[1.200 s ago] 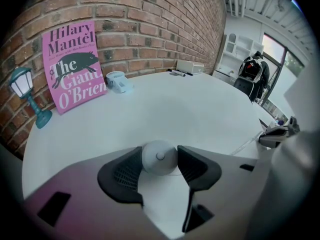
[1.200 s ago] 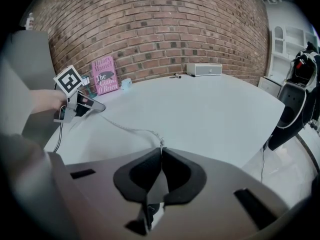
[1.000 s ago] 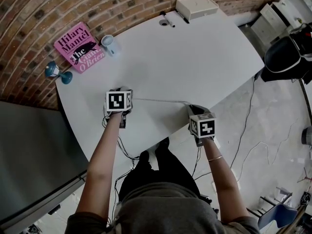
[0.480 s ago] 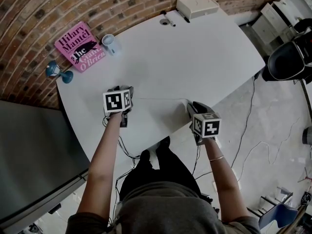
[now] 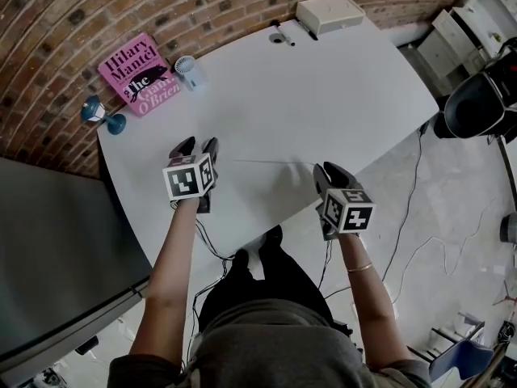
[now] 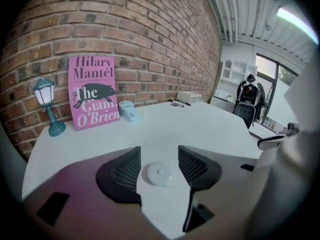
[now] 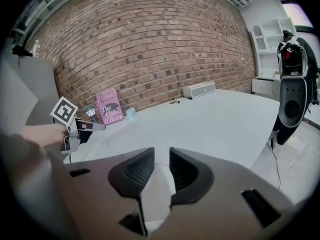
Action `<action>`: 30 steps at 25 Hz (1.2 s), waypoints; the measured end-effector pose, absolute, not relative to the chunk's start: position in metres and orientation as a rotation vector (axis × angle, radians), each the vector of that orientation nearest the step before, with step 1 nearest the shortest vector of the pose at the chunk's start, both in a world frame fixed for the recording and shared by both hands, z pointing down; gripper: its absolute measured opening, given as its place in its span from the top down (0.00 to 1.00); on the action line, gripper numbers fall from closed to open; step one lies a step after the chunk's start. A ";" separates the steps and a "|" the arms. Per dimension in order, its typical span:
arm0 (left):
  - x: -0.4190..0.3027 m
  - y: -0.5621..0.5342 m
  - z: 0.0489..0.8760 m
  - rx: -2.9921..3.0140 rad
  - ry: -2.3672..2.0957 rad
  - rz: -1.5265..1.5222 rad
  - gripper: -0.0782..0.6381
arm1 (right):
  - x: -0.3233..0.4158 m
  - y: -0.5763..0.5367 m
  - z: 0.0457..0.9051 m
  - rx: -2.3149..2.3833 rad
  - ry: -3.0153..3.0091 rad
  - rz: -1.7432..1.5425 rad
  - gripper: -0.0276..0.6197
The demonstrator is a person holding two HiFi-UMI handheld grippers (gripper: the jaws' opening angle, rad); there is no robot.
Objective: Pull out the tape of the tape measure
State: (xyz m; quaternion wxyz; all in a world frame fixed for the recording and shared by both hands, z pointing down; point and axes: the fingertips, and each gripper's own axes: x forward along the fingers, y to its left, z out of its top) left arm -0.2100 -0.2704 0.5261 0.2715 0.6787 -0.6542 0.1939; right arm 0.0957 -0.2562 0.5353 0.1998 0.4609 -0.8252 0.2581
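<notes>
The left gripper [image 6: 159, 156] is kept released, and the white tape measure [image 6: 160, 173] is seen untouched on the table [image 5: 323, 79] between its parted jaws. The jaws of the right gripper [image 7: 161, 159] have just been opened, with nothing between them. The tape [image 5: 271, 162] is laid out toward three o'clock. With its end unheld, it could be snapped back by its spring.

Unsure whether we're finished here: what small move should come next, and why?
Probably lift both away and stop. The tape lies drawn out across the table; the tape measure rests free below the left hand-held gripper's open jaws; the right hand-held gripper, jaws just opened, holds nothing.
</notes>
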 end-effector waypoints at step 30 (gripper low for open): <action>-0.171 -0.186 0.410 2.286 -1.792 0.192 0.83 | 0.079 -0.173 0.410 1.663 -2.523 0.482 0.95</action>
